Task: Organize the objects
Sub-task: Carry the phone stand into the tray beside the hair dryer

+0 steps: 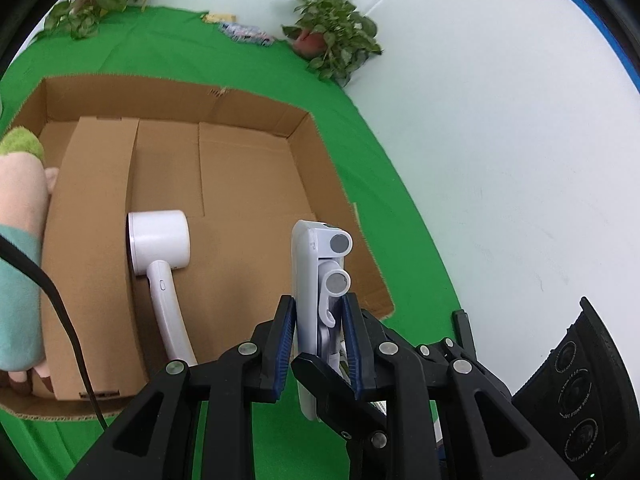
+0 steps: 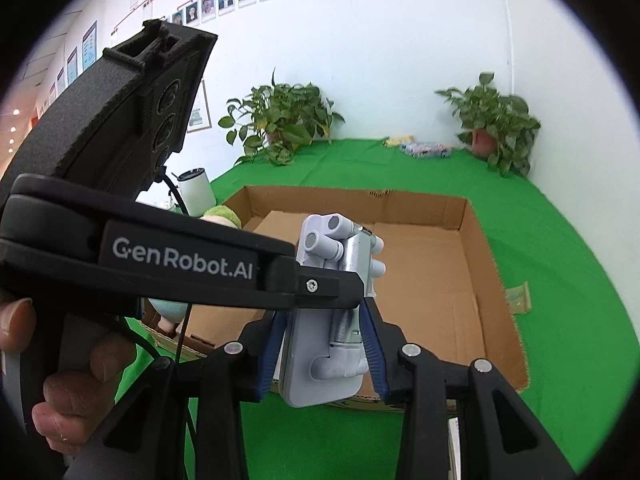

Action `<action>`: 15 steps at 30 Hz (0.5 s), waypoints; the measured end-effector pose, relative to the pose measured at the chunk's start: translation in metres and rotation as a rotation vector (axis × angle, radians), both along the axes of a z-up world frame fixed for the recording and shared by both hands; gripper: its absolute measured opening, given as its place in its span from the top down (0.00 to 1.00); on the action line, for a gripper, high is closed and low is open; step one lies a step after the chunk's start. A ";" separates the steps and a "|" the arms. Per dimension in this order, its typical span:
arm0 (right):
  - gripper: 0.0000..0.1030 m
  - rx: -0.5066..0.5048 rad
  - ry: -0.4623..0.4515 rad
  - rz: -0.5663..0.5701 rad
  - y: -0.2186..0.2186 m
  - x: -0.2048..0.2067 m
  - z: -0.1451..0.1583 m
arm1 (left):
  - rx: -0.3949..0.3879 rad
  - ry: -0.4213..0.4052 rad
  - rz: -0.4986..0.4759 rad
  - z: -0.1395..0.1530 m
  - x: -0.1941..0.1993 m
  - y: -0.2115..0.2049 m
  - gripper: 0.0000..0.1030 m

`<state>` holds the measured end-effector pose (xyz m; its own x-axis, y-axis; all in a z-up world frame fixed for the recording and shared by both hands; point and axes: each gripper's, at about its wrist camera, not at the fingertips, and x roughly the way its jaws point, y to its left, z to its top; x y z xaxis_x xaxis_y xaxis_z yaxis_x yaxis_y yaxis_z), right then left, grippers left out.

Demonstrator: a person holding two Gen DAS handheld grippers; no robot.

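A white folded gadget (image 1: 308, 280) with round grey-capped joints is held upright over the near right corner of an open cardboard box (image 1: 256, 96). My left gripper (image 1: 319, 340) is shut on its lower half, blue pads on both sides. In the right wrist view my right gripper (image 2: 325, 344) is also shut on the same gadget (image 2: 320, 372), lower down, while the left gripper (image 2: 320, 284) crosses in from the left above it. Inside the box lies a white handheld appliance (image 1: 160, 244) with a curved handle. A plush doll (image 1: 20, 200) lies at the box's left side.
The box (image 2: 496, 264) sits on a green cloth (image 1: 360, 152). Two potted plants (image 2: 280, 120) (image 2: 492, 120) stand at the back wall, with small packets (image 2: 424, 148) between them. A white cup (image 2: 194, 192) stands left of the box. A clear packet (image 2: 520, 298) lies to its right.
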<state>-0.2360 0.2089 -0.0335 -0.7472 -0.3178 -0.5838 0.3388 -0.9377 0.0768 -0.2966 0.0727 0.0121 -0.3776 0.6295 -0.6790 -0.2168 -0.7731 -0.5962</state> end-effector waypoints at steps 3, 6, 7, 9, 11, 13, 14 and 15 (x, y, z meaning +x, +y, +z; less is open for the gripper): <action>0.65 -0.006 -0.063 0.006 0.001 -0.013 -0.012 | -0.006 -0.057 0.000 -0.021 -0.017 0.002 0.80; 0.65 -0.021 -0.124 0.013 0.003 -0.023 -0.026 | 0.002 -0.113 0.010 -0.043 -0.033 0.003 0.80; 0.65 -0.030 -0.144 0.014 0.005 -0.028 -0.030 | 0.005 -0.128 0.012 -0.048 -0.037 0.003 0.80; 0.65 -0.041 -0.174 0.015 0.006 -0.033 -0.036 | 0.012 -0.154 0.017 -0.058 -0.045 0.003 0.80; 0.65 -0.047 -0.198 0.017 0.007 -0.038 -0.042 | 0.010 -0.176 0.022 -0.066 -0.051 0.003 0.80; 0.65 -0.050 -0.223 0.018 0.007 -0.039 -0.046 | 0.011 -0.197 0.024 -0.074 -0.055 0.003 0.80; 0.65 -0.052 -0.239 0.017 0.007 -0.040 -0.050 | 0.009 -0.210 0.025 -0.079 -0.057 0.003 0.80; 0.65 -0.055 -0.256 0.018 0.006 -0.041 -0.053 | 0.009 -0.223 0.027 -0.084 -0.058 0.002 0.80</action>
